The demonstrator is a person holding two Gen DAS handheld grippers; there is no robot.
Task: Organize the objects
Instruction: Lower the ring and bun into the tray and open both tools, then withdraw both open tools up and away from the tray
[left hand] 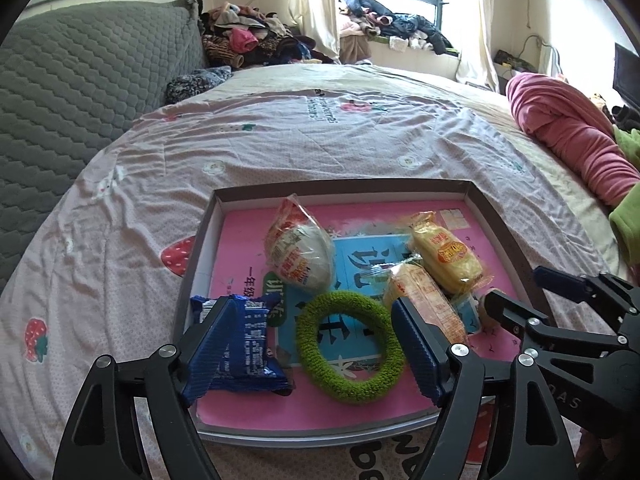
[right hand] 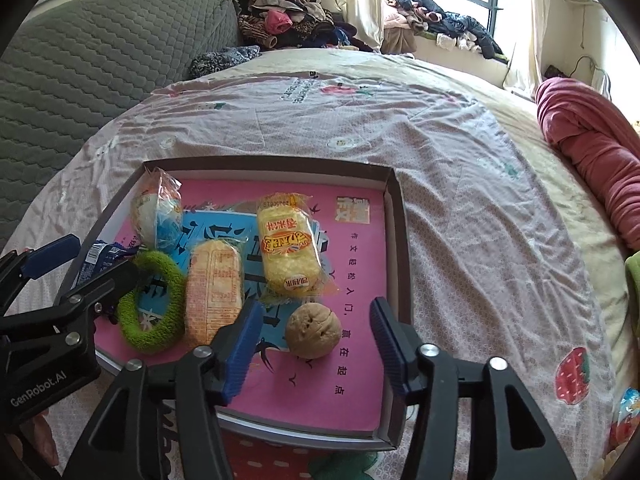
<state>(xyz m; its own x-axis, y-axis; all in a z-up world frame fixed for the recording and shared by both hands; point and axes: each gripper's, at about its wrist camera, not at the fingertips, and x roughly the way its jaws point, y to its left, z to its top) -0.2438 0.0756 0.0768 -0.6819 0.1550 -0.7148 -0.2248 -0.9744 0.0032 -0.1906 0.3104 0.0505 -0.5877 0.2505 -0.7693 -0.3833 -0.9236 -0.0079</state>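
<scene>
A shallow box [left hand: 344,188] [right hand: 394,184] with a pink book as its floor lies on the bed. In it are a blue snack packet [left hand: 244,344], a green fuzzy ring [left hand: 350,346] [right hand: 154,300], a round wrapped bun [left hand: 300,248] [right hand: 158,210], two yellow rice-cake packets [left hand: 448,256] [right hand: 286,246] [right hand: 214,288] and a walnut [right hand: 314,330]. My left gripper [left hand: 316,354] is open over the ring and blue packet. My right gripper [right hand: 316,354] is open, with the walnut between its fingers and nothing gripped.
The bed sheet [left hand: 280,136] has strawberry prints. A grey quilted headboard [left hand: 80,80] is at the left. A rolled pink blanket [left hand: 572,136] lies at the right. Piled clothes [left hand: 256,40] sit at the back near the window. Another snack packet [right hand: 624,412] lies at the right edge.
</scene>
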